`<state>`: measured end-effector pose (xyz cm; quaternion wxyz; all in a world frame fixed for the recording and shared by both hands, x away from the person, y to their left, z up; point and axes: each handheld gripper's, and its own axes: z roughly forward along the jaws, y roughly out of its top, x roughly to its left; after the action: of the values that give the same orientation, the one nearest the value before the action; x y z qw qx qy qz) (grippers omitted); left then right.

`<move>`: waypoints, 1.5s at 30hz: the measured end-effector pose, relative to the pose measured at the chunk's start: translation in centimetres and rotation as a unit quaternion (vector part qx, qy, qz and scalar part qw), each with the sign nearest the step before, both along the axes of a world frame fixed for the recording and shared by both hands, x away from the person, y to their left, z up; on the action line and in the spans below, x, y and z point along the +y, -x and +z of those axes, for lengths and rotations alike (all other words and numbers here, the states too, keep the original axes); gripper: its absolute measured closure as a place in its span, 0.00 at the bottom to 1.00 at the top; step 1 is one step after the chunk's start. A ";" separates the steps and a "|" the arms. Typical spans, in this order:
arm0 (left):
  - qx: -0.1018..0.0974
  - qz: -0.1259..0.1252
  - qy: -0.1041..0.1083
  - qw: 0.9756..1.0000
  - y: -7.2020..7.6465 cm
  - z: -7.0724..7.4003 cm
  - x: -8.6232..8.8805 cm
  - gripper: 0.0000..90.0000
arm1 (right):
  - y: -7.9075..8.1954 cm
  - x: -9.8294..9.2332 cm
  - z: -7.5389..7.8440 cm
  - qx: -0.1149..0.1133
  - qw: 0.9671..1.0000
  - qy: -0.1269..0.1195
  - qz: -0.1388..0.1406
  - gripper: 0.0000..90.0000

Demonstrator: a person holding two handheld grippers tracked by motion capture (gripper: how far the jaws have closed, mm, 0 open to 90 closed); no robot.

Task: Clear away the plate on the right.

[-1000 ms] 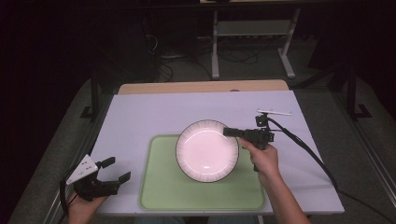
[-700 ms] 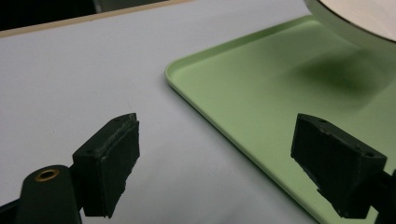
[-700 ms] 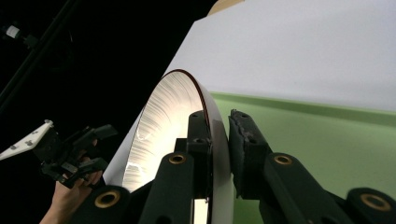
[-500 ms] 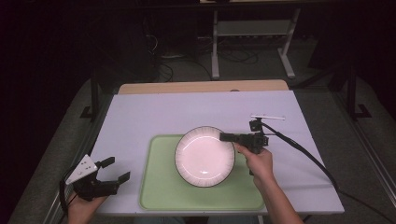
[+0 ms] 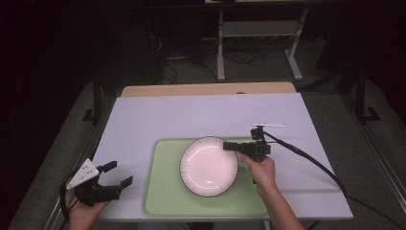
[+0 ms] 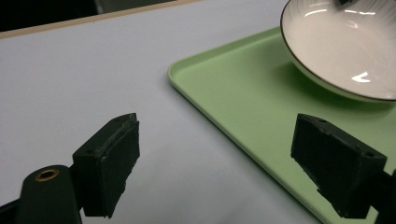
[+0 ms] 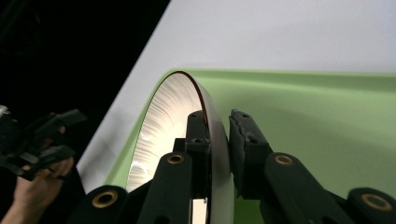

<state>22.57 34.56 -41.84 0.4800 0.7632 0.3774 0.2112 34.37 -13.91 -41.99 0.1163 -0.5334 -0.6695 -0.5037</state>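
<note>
The right gripper, clamped on the rim of the plate, has brought it nearer, over the green tray; set-down seems close. The left gripper waits open, holding nothing.

Two black jaws of the left gripper are seen rising from the bottom edge, set wide apart with nothing between them. A pale table is spread beneath. A green tray is laid toward 2 o'clock, its rounded corner near the centre. A white plate with a dark rim is seen above the tray at 1 o'clock.
</note>
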 end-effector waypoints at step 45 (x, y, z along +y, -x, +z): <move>-0.001 -0.001 0.000 1.000 0.1 0.0 -0.2 0.17 | 0.6 0.0 -2.9 0.069 0.994 0.086 -0.008 0.77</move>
<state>22.51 34.35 -41.81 0.4808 0.7636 0.3757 0.2115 33.80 -13.92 -44.88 0.1122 -0.5802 -0.6968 -0.4066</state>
